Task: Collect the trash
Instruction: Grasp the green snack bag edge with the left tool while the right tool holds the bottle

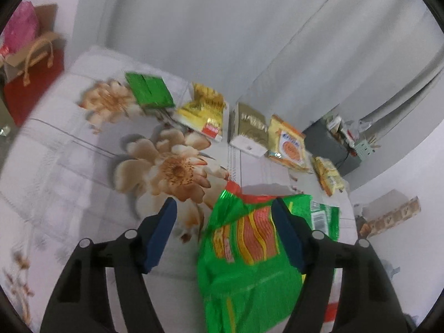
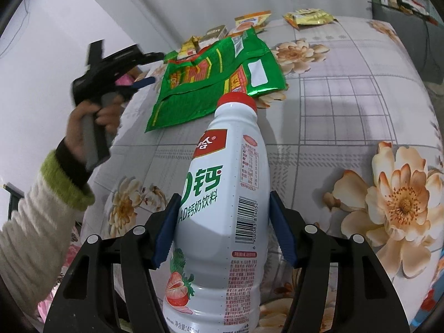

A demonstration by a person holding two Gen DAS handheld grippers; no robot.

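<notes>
Right gripper [image 2: 223, 226]: closed on white bottle [image 2: 222, 211]
Green wrapper [image 2: 213, 80]: laid flat on floral sheet [image 2: 347, 116]
Left gripper [image 2: 154, 68]: held above the wrapper's left edge

Floral bedsheet [image 2: 347, 105], grey curtains [image 1: 222, 27], white wall [image 2: 41, 41].

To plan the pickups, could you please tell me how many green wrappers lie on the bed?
2. The large green wrapper lies nearest the open left gripper; the small green packet sits at the row's far end, beside a yellow packet. Others may be hidden.
</notes>
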